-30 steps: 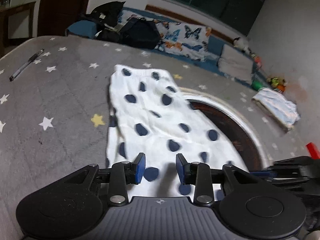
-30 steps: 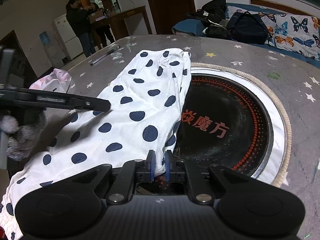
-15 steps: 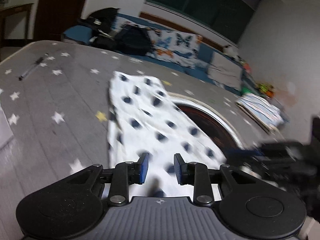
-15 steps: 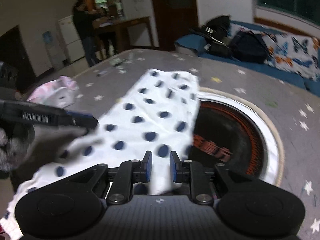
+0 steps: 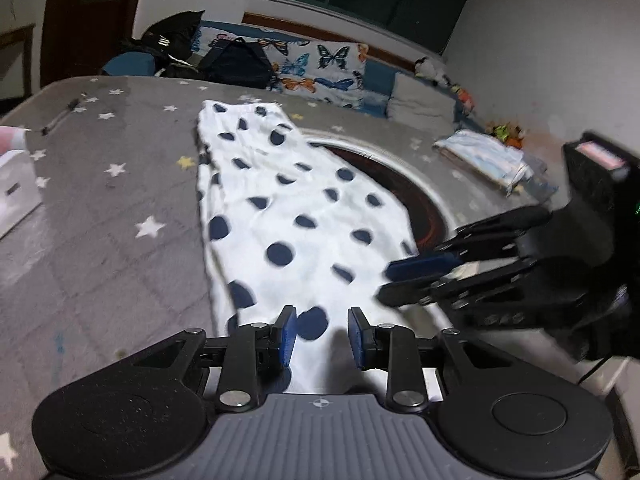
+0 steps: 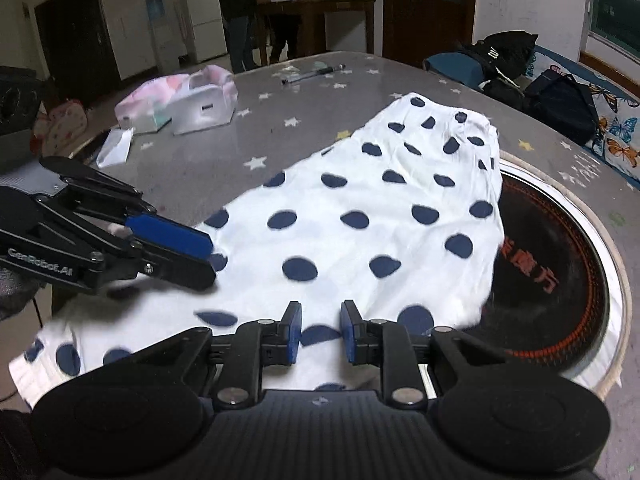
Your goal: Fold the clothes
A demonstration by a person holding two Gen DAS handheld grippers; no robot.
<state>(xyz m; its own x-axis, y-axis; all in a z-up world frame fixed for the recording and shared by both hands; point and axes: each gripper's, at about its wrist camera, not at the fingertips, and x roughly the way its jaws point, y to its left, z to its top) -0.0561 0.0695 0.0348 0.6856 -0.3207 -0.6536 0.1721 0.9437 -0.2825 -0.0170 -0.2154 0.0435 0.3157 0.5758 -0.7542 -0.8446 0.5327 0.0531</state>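
Observation:
A white garment with dark blue dots lies flat along the grey star-patterned table, its right edge over a round black inset. My left gripper hovers open above the garment's near end, nothing between its blue pads. My right gripper is also open over the near end, empty. Each gripper shows in the other's view: the right gripper at the right edge, the left gripper at the left edge.
A folded pale-blue cloth lies at the table's far right. A white box and pink bag sit far left, a pen beyond. A sofa with bags stands behind the table. Two people stand in the background.
My right gripper has let go of the garment's edge and opened. Both grippers have lifted and pulled back from the cloth, which now lies flat.

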